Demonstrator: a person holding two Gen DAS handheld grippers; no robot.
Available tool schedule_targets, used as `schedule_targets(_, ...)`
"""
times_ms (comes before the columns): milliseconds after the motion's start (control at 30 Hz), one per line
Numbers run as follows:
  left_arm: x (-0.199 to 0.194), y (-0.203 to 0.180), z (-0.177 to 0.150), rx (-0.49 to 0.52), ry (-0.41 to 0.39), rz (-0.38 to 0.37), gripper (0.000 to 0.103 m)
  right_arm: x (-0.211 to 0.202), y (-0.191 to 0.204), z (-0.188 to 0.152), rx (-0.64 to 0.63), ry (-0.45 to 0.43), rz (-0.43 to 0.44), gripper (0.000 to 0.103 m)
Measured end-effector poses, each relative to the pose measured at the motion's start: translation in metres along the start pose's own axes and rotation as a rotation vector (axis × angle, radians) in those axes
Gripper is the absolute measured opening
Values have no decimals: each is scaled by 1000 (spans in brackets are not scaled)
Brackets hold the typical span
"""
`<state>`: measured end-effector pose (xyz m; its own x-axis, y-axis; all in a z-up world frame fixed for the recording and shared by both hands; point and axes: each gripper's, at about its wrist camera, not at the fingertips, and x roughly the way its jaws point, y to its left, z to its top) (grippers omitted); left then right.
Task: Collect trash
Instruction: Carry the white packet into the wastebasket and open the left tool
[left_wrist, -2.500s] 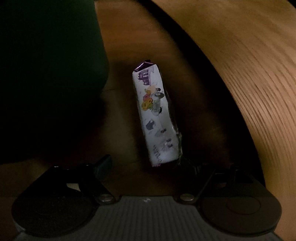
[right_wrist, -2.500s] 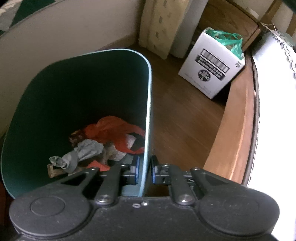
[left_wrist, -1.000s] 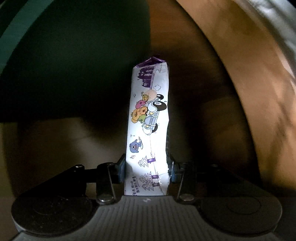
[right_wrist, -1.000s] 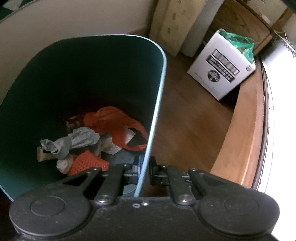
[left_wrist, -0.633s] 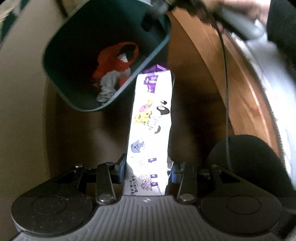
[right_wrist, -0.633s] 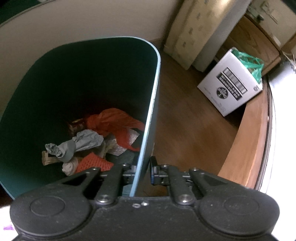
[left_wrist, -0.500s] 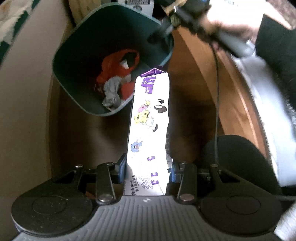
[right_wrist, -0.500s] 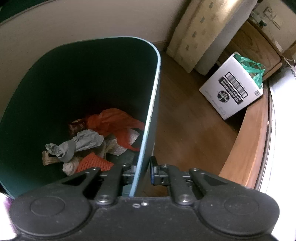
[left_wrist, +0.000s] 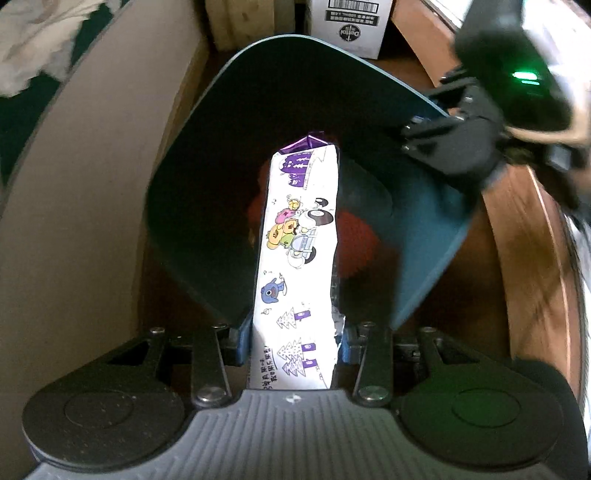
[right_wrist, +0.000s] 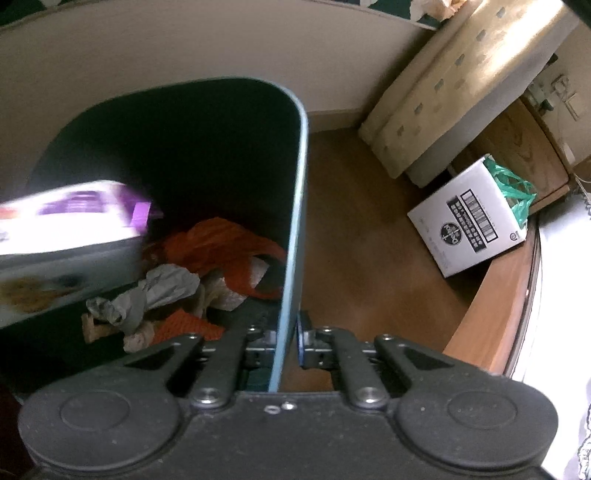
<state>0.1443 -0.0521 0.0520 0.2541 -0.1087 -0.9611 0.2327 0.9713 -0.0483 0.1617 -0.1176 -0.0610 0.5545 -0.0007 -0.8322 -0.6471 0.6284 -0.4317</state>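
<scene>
- Bin (left_wrist: 207, 206), dark green, sits on the wooden floor (right_wrist: 369, 258); its mouth is tipped toward the left gripper (left_wrist: 295, 339), with red and grey trash already on the bottom.
- Right gripper (right_wrist: 286, 349): jaws clenched on the bin's near rim, one finger inside, one outside, steadying the tilt.
- Left gripper's jaws grasp the carton (left_wrist: 299, 258) by its base end.
- Carton's long axis runs straight out from the jaws; the purple top already pokes over the bin opening, above the trash.
- Judgement: release drops it in; only the left hand can do that.
</scene>
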Motion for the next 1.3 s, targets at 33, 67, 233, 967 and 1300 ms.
schedule_targets(33, 8, -1, 7, -11, -1, 3, 41, 1, -1, 2, -1, -5, -1, 5)
schedule_targets(67, 18, -3, 15, -18, 2, 2, 41, 0, -2, 2, 1, -8, -2, 5)
schedule_targets(233, 60, -11, 46, -49, 27, -8, 41, -1, 2, 2, -2, -16, -6, 4)
schedule_targets(967, 118, -16, 94, -19, 121, 27, 60, 19, -30, -6, 205, 117, 6, 6)
schedule_targets(1300, 46, -9, 80, 9, -18, -58, 67, 11, -44, -12, 288, 166, -21, 21)
